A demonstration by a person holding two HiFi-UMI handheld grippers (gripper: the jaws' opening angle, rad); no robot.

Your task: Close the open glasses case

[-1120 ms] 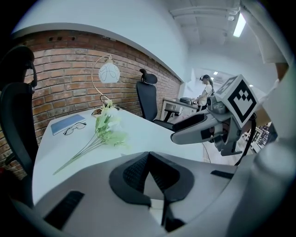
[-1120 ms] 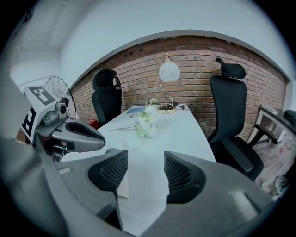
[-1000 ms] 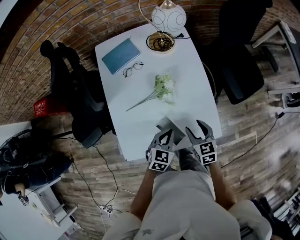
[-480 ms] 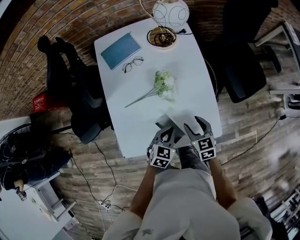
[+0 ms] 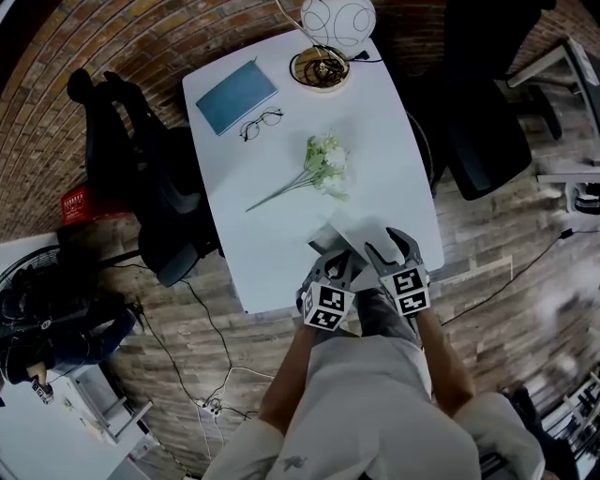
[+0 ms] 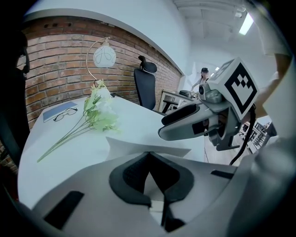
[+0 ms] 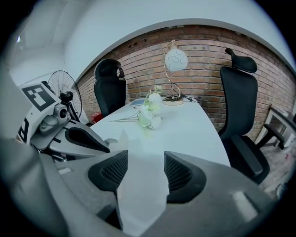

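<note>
The open glasses case (image 5: 342, 238), a pale grey folding case with a raised flap, lies near the table's front edge. My left gripper (image 5: 338, 262) sits just behind it. In the left gripper view its jaws (image 6: 149, 156) meet at the tips, with the case's flap (image 6: 148, 144) right beyond them. My right gripper (image 5: 386, 241) is at the case's right side with its jaws spread. The right gripper view shows the pale case (image 7: 138, 183) filling the gap between the right gripper's two pads (image 7: 145, 163). Whether either gripper touches the case is unclear.
On the white table (image 5: 398, 173) lie a bunch of white flowers (image 5: 324, 169), a pair of glasses (image 5: 261, 122) and a blue notebook (image 5: 230, 96). A globe lamp (image 5: 337, 19) stands at the far end. Black office chairs (image 5: 141, 187) (image 5: 483, 141) flank the table.
Both grippers have edged a little forward over the table's front edge towards the case. The case and the other things lie as before.
</note>
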